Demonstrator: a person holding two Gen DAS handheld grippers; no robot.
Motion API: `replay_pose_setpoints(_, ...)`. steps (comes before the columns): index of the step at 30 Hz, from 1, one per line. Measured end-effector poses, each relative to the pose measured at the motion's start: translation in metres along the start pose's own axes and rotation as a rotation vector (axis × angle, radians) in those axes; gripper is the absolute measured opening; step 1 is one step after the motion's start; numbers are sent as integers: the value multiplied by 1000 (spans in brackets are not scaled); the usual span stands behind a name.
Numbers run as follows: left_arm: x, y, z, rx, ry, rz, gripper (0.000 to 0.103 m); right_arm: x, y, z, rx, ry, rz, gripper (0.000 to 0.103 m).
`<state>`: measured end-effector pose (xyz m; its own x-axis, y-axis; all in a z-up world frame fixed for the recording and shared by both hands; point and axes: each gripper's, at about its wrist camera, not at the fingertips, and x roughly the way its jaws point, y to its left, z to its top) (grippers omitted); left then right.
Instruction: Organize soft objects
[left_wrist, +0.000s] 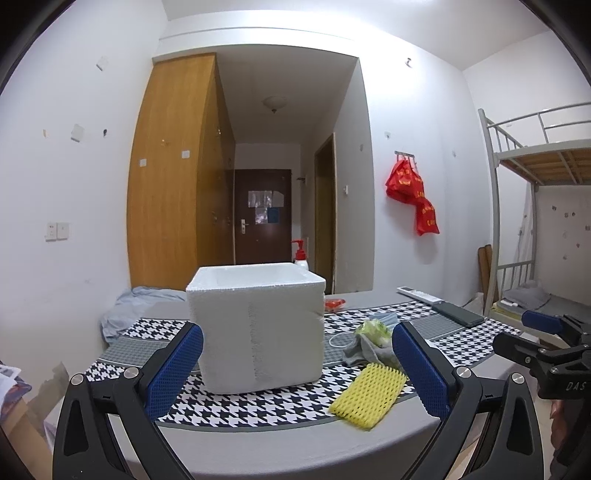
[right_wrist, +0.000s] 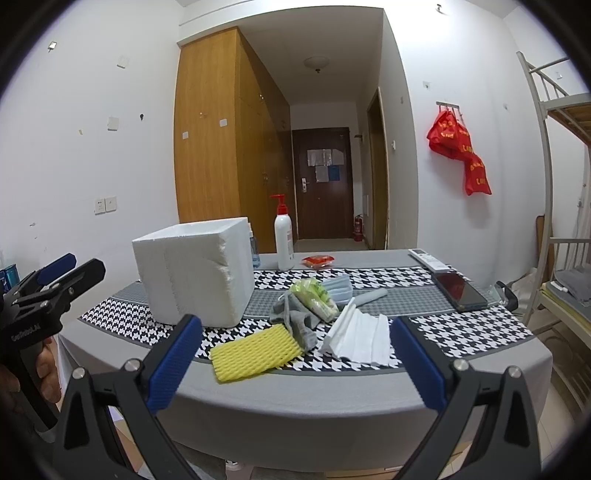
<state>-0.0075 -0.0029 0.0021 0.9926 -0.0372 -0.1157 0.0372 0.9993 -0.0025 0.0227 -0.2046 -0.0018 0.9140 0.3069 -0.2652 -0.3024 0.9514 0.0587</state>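
Yellow foam mesh sleeve (right_wrist: 255, 352): flat on the houndstooth-covered worktop (right_wrist: 480, 326), near edge, at 12 o'clock just ahead of the right gripper (right_wrist: 295, 363), whose blue-padded jaws stand wide apart, holding nothing. Grey sock (right_wrist: 295, 319), green leafy plush (right_wrist: 314, 293), blue face mask (right_wrist: 338, 288) and white folded tissue (right_wrist: 364, 334): clustered at 1 o'clock. White foam box (left_wrist: 255, 325): 12 o'clock of the left gripper (left_wrist: 297, 373), jaws likewise apart, empty.

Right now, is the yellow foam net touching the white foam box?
Apart. The right wrist view shows patterned cloth between the yellow foam net and the white foam box.
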Motion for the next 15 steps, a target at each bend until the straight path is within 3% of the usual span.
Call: replay_pose_setpoints(15,4,2,-1,-16,17,-18,102,3,1,-1,0,2,5,103)
